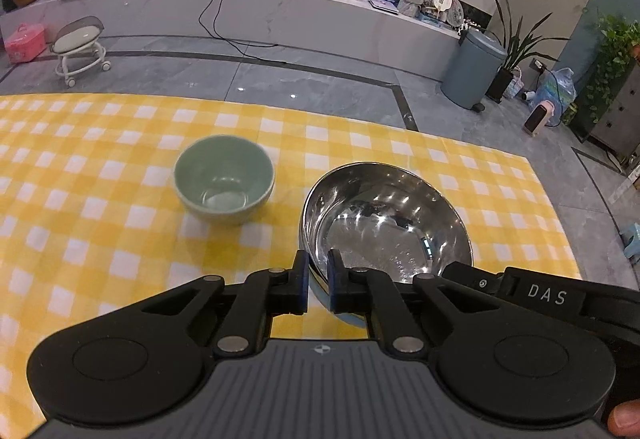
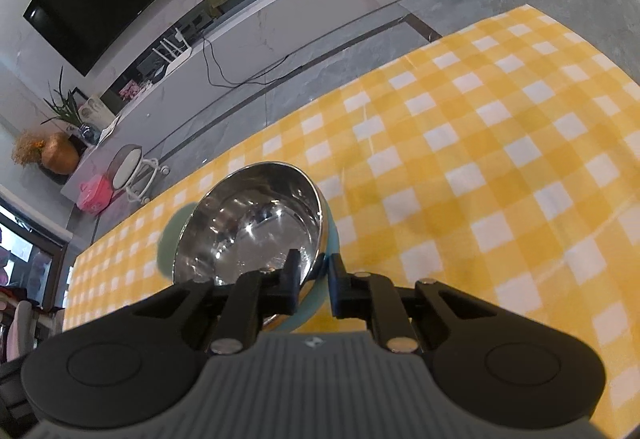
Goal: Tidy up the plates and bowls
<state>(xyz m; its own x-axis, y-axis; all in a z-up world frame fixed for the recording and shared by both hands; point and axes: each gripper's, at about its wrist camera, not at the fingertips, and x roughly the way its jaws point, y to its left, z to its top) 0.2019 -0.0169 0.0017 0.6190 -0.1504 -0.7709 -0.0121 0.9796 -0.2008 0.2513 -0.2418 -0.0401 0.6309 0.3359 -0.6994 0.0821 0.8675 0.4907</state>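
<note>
Both grippers pinch the rim of the shiny metal bowl (image 1: 384,223), the left gripper (image 1: 318,279) on one side and the right gripper (image 2: 314,279) on the other, likely to carry it steady. A smooth, round green bowl (image 1: 224,179) sits just beside it on the checked table (image 1: 100,199).
</note>
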